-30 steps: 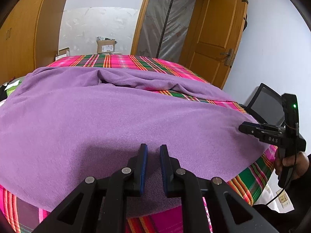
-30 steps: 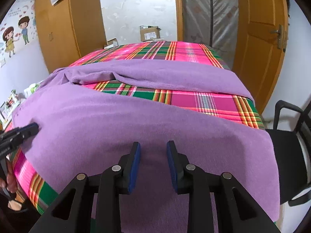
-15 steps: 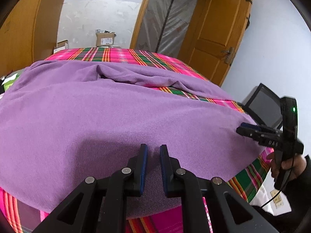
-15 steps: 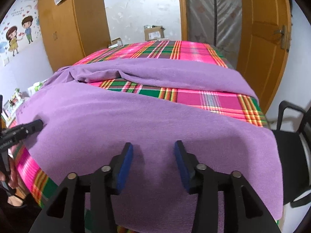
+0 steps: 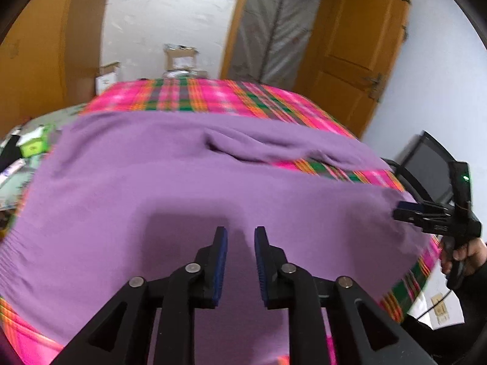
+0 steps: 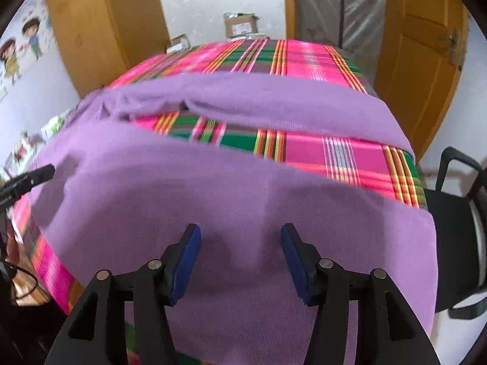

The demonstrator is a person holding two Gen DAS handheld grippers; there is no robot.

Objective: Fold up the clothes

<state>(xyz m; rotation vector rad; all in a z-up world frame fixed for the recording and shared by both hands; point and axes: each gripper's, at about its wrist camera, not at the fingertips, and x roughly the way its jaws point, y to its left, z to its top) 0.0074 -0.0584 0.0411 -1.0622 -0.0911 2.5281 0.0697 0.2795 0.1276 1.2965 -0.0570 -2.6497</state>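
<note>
A large purple garment [image 5: 182, 188] lies spread over a pink plaid bed [image 5: 213, 97]. It also shows in the right wrist view [image 6: 213, 200], with a far fold [image 6: 274, 97] and a strip of plaid between. My left gripper [image 5: 240, 243] hovers over the garment's near part, its jaws a small gap apart and empty. My right gripper [image 6: 240, 243] is wide open and empty above the garment's near right part. Each gripper shows in the other's view: the right one [image 5: 426, 213] at the garment's right edge, the left one [image 6: 30, 179] at its left edge.
A wooden door [image 6: 420, 54] and plastic-covered doorway stand beyond the bed. A wardrobe [image 6: 100, 24] is at the left. Cardboard boxes [image 6: 240, 24] sit by the far wall. A black chair [image 6: 456, 213] stands right of the bed. A monitor [image 5: 426, 167] is at the right.
My right gripper has opened from a narrow gap to wide. My left gripper's jaws have parted slightly. Both views have shifted, with motion blur now.
</note>
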